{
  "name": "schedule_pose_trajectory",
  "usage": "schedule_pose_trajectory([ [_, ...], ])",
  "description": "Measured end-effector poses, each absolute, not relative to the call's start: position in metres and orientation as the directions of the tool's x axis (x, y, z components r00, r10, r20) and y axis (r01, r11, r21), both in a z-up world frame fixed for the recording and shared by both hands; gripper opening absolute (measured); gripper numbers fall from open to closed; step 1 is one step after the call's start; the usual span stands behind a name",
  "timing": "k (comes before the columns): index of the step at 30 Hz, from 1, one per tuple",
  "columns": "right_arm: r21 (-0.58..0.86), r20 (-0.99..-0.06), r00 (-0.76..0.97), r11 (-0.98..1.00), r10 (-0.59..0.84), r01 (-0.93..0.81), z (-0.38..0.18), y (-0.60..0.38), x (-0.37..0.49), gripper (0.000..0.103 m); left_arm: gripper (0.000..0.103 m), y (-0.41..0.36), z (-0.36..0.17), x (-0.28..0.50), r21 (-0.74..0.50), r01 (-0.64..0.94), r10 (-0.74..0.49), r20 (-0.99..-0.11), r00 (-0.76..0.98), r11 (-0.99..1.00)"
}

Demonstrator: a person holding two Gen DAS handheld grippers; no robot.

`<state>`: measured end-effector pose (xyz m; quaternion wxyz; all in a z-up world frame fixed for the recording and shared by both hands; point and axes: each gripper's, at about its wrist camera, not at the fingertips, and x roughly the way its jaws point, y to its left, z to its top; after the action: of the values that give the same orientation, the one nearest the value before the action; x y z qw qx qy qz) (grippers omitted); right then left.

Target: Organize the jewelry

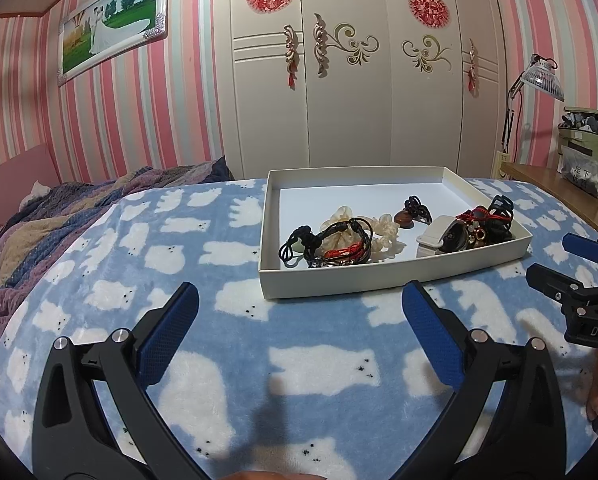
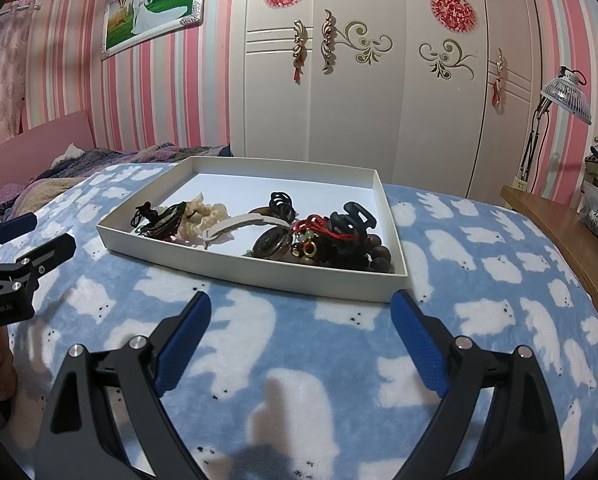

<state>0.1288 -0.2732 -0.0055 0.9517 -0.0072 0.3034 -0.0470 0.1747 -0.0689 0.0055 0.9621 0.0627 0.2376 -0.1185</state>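
A shallow white tray (image 1: 391, 278) (image 2: 259, 274) lies on the blue bear-print blanket and holds the jewelry. In it are black cord bracelets (image 1: 331, 240) (image 2: 159, 220), a cream scrunchie (image 1: 383, 232) (image 2: 203, 216), a white hair clip (image 1: 433, 236) (image 2: 239, 226), a black claw clip (image 2: 353, 216) and dark wooden beads with red cord (image 1: 483, 226) (image 2: 339, 248). My left gripper (image 1: 301, 296) is open and empty, just short of the tray's near wall. My right gripper (image 2: 301, 304) is open and empty, also just short of the tray.
A crumpled striped quilt (image 1: 39, 220) lies on the bed to the left. A wooden side table (image 2: 567, 232) with bags stands to the right, with a lamp (image 2: 567, 96) behind it. A white wardrobe (image 1: 347, 80) stands beyond the bed.
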Motion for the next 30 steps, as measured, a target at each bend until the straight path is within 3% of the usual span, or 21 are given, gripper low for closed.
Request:
schedule_pose_trajectory([
  [30,-0.042,-0.577,0.811,0.995,-0.096,0.087,-0.0054,-0.2737,0.1271,0.092,0.100,-0.0681,0.0057,0.1753,0.070,0.258,-0.196,-0.471,0.860,0.964],
])
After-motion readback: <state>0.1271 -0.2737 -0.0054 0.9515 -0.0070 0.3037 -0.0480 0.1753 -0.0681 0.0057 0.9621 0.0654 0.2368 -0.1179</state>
